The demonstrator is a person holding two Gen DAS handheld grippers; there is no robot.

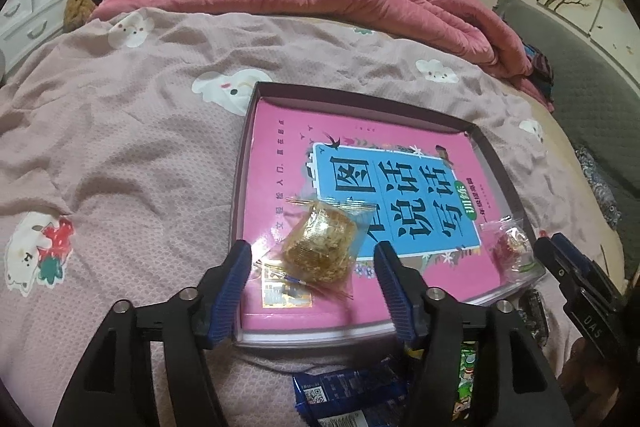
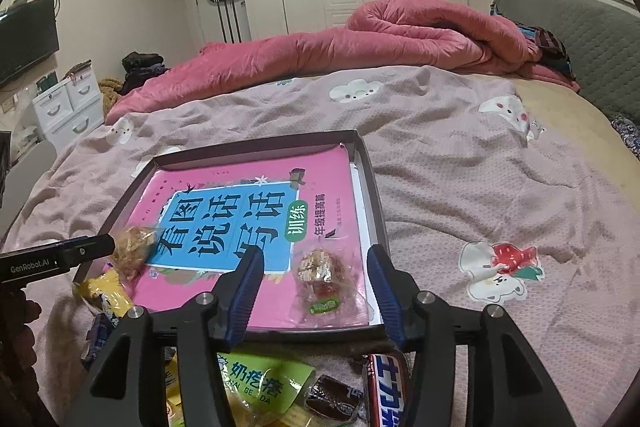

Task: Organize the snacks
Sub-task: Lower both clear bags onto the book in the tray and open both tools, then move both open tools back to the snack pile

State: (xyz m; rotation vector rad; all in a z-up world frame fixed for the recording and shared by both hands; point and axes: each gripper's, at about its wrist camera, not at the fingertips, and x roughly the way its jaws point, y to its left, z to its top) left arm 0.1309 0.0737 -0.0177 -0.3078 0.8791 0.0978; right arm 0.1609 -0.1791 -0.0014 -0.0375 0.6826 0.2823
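snacks lie in and around a shallow dark box (image 1: 244, 163) that sits on the bed (image 1: 120, 131), over a pink sheet printed with white animals; a pink book (image 1: 280, 147) with a blue title panel fills the box; a clear-wrapped golden snack (image 1: 320, 247) rests on the book near the box's near left corner, between the spread fingers of the left hand-held gripper (image 1: 316, 267), whose jaws stand apart and do not press on it; a second clear-wrapped snack with red inside (image 2: 324, 275) lies on the book by the near right corner, in the gap of the right hand-held gripper (image 2: 316, 267), whose jaws stand apart from it too; on the bed below the box's near edge sit more packets: a green one (image 2: 260, 383), a yellow one (image 2: 100, 291), a small dark candy (image 2: 332, 399), a red-and-blue bar (image 2: 388, 391).
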